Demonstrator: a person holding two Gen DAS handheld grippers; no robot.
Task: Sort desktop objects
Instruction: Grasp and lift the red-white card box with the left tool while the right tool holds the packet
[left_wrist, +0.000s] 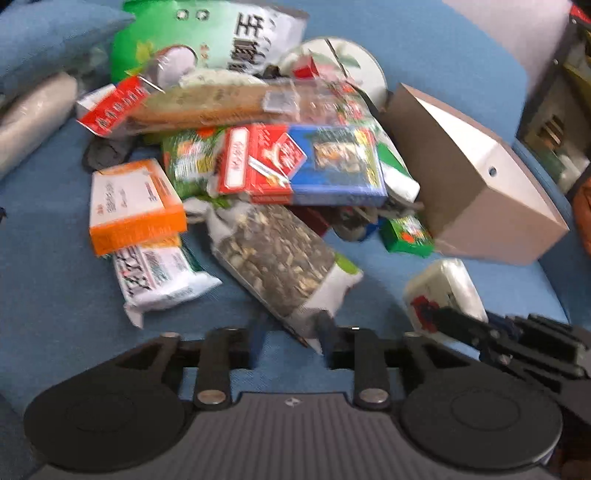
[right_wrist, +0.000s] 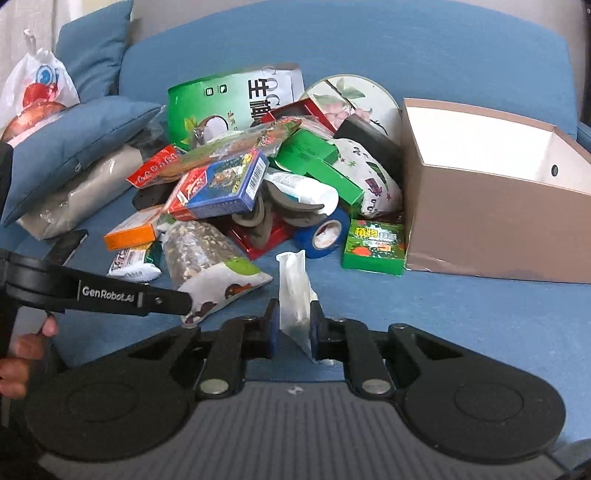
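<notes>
Mid-sort, both grippers loaded over the blue couch pile

Right gripper (right_wrist: 293, 328) pinching a small clear plastic packet (right_wrist: 293, 291); left gripper (left_wrist: 291, 339) clamped on the corner of a clear bag of dried mushroom bits (left_wrist: 275, 254). Tan open cardboard box (right_wrist: 491, 199) sitting at 2 o'clock. Probably best to lift slow, keep that floppy bag from dragging the orange carton (left_wrist: 135, 205) along.

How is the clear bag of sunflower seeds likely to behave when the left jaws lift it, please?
The seed bag would probably sag, since it is soft film with loose contents. It looks fairly heavy for its size, and gripped at its bottom corner it may slip or swing.
</notes>
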